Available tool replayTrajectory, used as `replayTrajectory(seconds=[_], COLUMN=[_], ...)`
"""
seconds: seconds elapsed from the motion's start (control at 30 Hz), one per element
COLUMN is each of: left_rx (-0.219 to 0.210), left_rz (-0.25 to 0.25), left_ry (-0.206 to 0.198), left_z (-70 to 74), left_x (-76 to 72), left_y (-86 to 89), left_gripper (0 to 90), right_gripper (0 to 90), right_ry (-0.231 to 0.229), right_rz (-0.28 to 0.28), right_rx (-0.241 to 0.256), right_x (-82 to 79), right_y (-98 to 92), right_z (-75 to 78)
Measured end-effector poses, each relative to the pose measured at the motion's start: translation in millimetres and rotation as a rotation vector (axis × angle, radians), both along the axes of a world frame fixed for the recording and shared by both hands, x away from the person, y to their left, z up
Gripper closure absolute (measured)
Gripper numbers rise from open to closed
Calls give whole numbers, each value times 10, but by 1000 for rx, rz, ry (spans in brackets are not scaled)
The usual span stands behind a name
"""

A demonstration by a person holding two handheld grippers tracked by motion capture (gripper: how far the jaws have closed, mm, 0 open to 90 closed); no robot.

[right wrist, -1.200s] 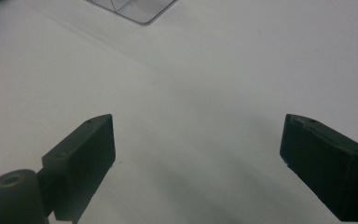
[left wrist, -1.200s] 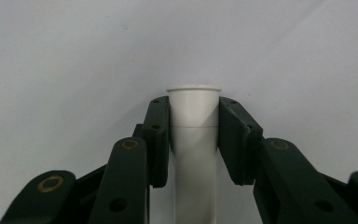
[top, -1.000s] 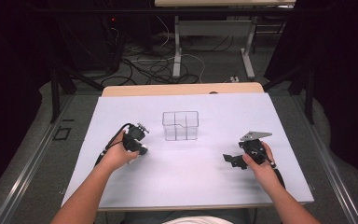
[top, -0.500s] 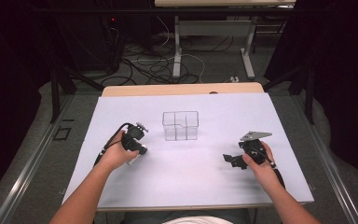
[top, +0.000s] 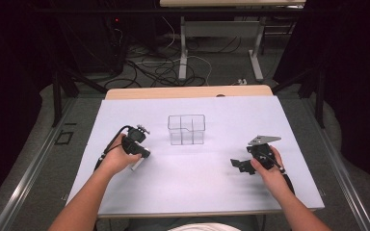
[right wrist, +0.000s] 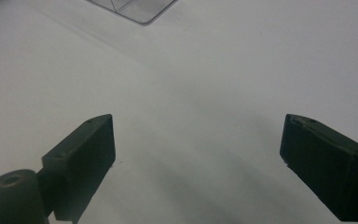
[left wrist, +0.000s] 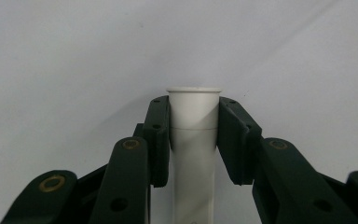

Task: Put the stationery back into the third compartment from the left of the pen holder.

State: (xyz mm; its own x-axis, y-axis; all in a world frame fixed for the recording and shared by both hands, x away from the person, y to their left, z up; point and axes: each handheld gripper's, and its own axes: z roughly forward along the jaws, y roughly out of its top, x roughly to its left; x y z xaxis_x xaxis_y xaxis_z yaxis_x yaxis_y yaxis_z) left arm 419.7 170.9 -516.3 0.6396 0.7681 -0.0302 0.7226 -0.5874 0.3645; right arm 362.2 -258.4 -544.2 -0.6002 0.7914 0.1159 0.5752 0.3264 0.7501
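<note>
Presently: white tube point(left wrist: 193, 140) clamped near its flanged end in the left tongs point(left wrist: 193, 116), low over the table point(top: 197, 183).
Risk: smooth round tube may pivot or slip between the flat pads; clear compartment box point(top: 187, 129) stands near; right tongs point(right wrist: 198, 158) spread wide, empty.

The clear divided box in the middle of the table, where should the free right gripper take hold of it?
Probably at the right-hand outer wall of the clear divided box, coming from above. It stands upright with its top open and thin walls. The right gripper is open with nothing between its jaws; one jaw could drop inside, one outside.
</note>
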Motion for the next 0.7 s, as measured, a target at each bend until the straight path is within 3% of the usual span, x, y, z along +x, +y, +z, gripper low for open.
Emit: replayTrajectory(seconds=[0.23,0.53,0.57,0.7], left_rx=[-25,-104,-124,-145], left_rz=[11,35,45,54], left_ry=[-33,-87,-111,-139], left_z=[88,169,167,197], left_x=[-13,-11,-15,-24], left_y=[19,58,53,64], left_gripper=[673,673,673,673], right_gripper=[100,100,100,100], right_ry=[-1,-4,-4,-4], right_rz=[1,3,0,2], right_rx=[0,0,0,1], right_x=[0,1,2,2], right_y=[-2,-2,-1,-2], right_z=[0,1,0,0])
